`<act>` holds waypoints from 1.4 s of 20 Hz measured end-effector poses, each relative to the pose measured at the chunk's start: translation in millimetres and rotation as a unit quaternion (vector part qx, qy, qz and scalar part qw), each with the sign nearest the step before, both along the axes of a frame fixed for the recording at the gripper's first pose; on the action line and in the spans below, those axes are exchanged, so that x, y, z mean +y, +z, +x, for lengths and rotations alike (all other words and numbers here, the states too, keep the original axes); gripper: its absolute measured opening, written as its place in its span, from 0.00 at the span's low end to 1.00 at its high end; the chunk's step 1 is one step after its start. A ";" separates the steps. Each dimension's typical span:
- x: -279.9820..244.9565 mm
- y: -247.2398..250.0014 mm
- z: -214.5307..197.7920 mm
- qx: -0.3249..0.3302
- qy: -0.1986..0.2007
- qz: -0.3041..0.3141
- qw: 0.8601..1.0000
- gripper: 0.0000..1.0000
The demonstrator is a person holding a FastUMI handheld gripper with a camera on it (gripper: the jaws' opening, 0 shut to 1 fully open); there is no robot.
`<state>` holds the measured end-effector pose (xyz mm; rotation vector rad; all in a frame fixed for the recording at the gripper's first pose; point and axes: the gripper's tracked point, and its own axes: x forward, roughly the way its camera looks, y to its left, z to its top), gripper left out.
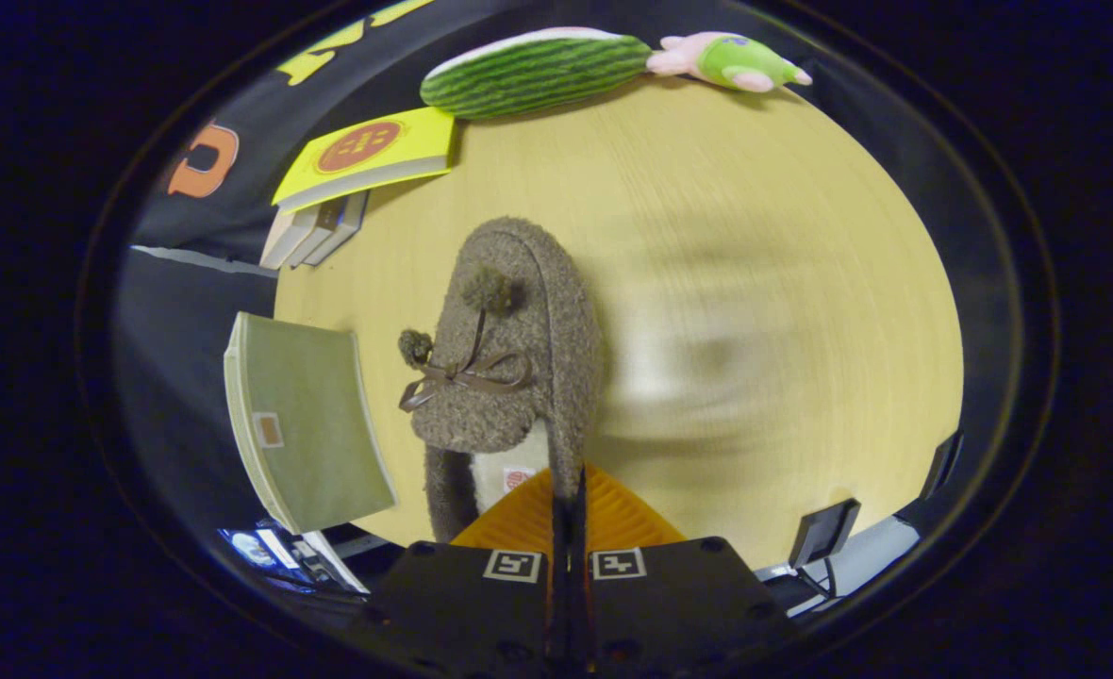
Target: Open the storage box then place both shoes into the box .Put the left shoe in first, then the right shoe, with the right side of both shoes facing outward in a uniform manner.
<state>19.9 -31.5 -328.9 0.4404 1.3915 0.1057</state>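
A brown fuzzy slipper [509,358] with a ribbon bow and two pompoms hangs just ahead of my fingers, toe pointing away from me, over the pale wooden table [755,236]. My gripper [571,495] is shut on the slipper's right side wall beside the foot opening, and both fingers press on that thin edge. The slipper's light inner lining shows just left of the fingers. The table to the right of the slipper is blurred.
A flat green book-like item [307,424] lies left of the slipper at the table edge. Beyond it, a yellow book [368,156] tops a stack of white books. A watermelon plush [538,71] and a pink-green plush toy [731,61] lie at the far edge.
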 end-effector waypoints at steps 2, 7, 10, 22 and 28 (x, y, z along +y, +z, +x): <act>24.8 30.0 -2.3 -0.015 0.017 0.006 1.000 0.06; 113.5 108.3 -1.5 -0.046 0.032 0.045 0.997 0.06; 170.2 136.8 4.9 -0.067 0.050 0.050 0.995 0.06; 303.2 110.1 -0.4 -0.047 0.045 0.008 0.998 0.06; 301.0 76.3 -4.2 -0.027 0.031 -0.037 0.998 0.06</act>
